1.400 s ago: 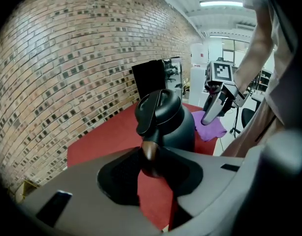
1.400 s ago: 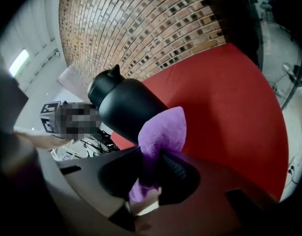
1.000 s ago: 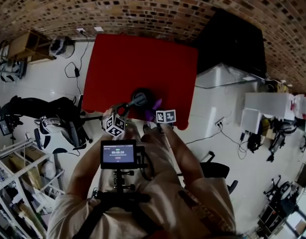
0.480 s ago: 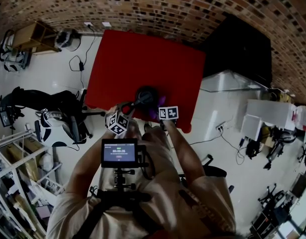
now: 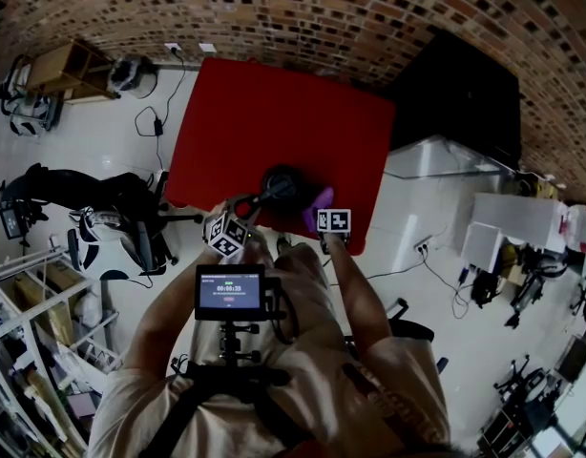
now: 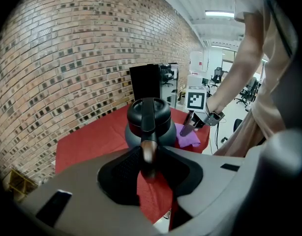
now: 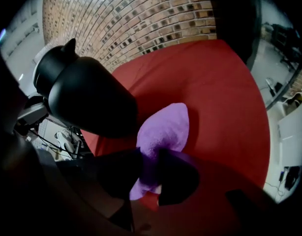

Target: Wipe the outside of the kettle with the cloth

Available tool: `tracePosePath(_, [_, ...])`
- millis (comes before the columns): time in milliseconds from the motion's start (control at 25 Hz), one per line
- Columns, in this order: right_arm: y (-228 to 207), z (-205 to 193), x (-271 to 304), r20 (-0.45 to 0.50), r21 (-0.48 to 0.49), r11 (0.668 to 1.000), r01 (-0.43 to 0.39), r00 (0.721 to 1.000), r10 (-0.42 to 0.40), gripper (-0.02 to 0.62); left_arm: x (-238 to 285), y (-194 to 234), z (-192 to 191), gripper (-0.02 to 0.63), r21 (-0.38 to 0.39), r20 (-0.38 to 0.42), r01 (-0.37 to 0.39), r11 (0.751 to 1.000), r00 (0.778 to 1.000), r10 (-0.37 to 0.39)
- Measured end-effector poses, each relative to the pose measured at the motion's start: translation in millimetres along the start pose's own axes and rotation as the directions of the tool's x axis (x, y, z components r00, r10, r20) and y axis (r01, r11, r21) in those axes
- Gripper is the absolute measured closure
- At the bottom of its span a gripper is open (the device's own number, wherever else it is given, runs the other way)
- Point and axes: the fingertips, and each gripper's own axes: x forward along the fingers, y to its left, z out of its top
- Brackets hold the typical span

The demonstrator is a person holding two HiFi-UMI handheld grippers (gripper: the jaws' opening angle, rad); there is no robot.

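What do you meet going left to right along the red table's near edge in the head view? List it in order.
left claw → kettle → cloth

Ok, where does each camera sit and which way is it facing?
Head view: on the person's head, steeply down at the red table; forearms, left gripper, right gripper show.
Left gripper view: along its jaws, shut on the handle of the black domed kettle; right forearm shows.
Right gripper view: down past its jaws, shut on the purple fuzzy cloth.
All share kettle, cloth.
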Motion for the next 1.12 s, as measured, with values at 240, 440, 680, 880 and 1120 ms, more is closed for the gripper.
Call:
tracePosePath(240, [-10,4,-24,0.121,0.105,0.989,-0.1,0.989,0.087,0.499,0,2,2,0.495,-0.041,0.027,-0.015,0.999,1.0,0.016])
tracePosePath(440, [2,25,-51,0.232,0.079,0.984,-0.161,0.963,0.139,0.499,-10,0,7,0.447,-0.145,0.083,0.03,0.989,0.996,-0.018])
tracePosePath(680, [11,38,-73,0.293,0.052,0.981,-0.185,0.942,0.162,0.499,-48,3,20,0.439,-0.291,0.199,0.049,0.955,0.98,0.011])
tracePosePath(880, [31,49,-110,0.388,-0.014,0.974,-0.226,0.896,0.214,0.499,-82,32,15,0.44,-0.46,0.252,0.017,0.888,0.961,0.112])
tracePosePath(1120, [57,57,-175,0.511,-0.094,0.969,-0.228,0.824,0.244,0.499,-125,58,21,0.439,-0.55,0.329,0.029,0.835,0.926,0.185])
